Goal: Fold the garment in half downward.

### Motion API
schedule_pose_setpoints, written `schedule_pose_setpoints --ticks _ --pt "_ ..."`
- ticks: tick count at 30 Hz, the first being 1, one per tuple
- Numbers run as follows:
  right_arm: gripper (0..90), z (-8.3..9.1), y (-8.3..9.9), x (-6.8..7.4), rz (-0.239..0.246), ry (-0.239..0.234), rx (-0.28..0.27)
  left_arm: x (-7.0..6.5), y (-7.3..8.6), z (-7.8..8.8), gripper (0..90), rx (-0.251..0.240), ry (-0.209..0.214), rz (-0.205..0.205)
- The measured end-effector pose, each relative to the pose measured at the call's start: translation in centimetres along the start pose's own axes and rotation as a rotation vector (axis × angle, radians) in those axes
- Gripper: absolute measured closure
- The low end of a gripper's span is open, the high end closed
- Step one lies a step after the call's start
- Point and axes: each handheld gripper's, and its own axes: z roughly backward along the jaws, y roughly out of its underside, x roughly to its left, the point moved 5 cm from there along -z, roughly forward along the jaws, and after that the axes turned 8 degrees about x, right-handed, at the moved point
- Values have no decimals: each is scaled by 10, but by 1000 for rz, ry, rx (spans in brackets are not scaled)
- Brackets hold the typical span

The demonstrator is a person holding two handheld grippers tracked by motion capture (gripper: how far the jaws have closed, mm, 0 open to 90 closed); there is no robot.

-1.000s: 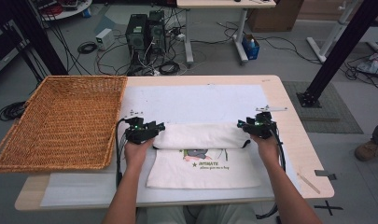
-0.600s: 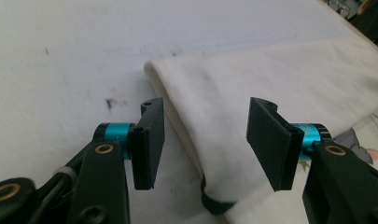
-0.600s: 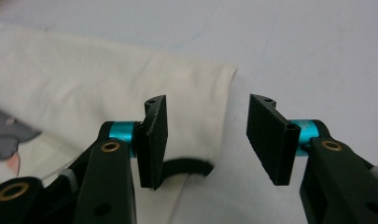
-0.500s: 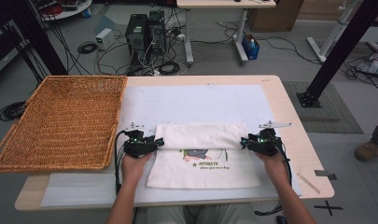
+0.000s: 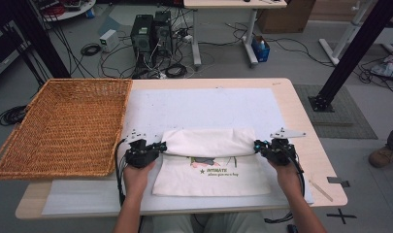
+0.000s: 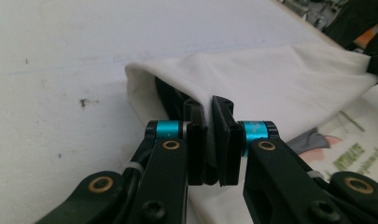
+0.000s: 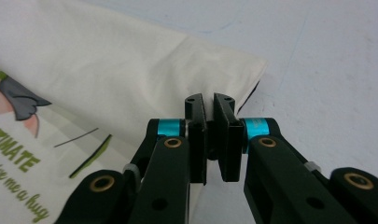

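A white cloth [image 5: 211,165] with a printed picture and green lettering lies on the table, its far part folded over toward me. My left gripper [image 5: 161,147] is at the fold's left end, and its jaws have just been closing. In the left gripper view the left gripper [image 6: 209,109] is shut on the cloth [image 6: 270,79], pinching a fabric edge. My right gripper [image 5: 257,145] is at the fold's right end. In the right gripper view the right gripper [image 7: 209,105] has also just been closing and is shut on a corner of the cloth [image 7: 107,65].
A large wicker basket [image 5: 63,126] sits at the table's left, hanging over its edge. A white mat [image 5: 204,107] covers the tabletop under the cloth. Computers and cables lie on the floor beyond the far edge. A shoe [image 5: 384,156] shows at the right.
Both hands have drawn back toward me with the fold, so the flap covers more of the print. Both pairs of jaws have gone from apart to shut on the cloth.
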Motion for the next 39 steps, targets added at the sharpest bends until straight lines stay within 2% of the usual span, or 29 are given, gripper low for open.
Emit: schedule_pose_setpoints --ticks 4,9,15,21,25,27,30,31,32,33,34,35,37,38,39 --pt "861 15 1 6 16 -14 -38 -12 3 13 841 -28 27 -40" --pt "861 31 4 11 8 -30 -77 -19 13 28 842 -57 54 -40" --pt "861 48 23 22 23 -67 -103 -28 33 43 842 -62 81 -36" --pt "861 62 50 32 15 -90 -111 -35 61 51 839 -20 80 -26" --pt "860 67 72 38 27 -95 -86 -37 76 52 838 10 82 -16" --pt "860 68 79 39 23 -97 -69 -37 80 50 838 39 70 -33" --pt "860 67 86 40 25 -95 -51 -38 80 51 832 35 65 -41" --pt "860 67 87 41 27 -99 -47 -37 78 51 812 25 62 -34" --pt "858 68 88 42 31 -96 -46 -36 75 51 749 17 51 -27" --pt "840 68 87 42 36 -93 -46 -34 72 51 627 8 35 -7" --pt "758 69 86 43 35 -98 -47 -32 68 51 532 4 20 -2" --pt "666 69 83 41 15 -88 -57 -31 62 50 475 -10 13 6" --pt "535 69 75 34 -34 -77 -81 -27 49 48 423 -36 4 8" --pt "442 68 61 24 -83 -56 -124 -24 41 45 378 -36 4 3" --pt "442 68 61 24 -83 -56 -124 -22 32 41 378 -33 7 -2"
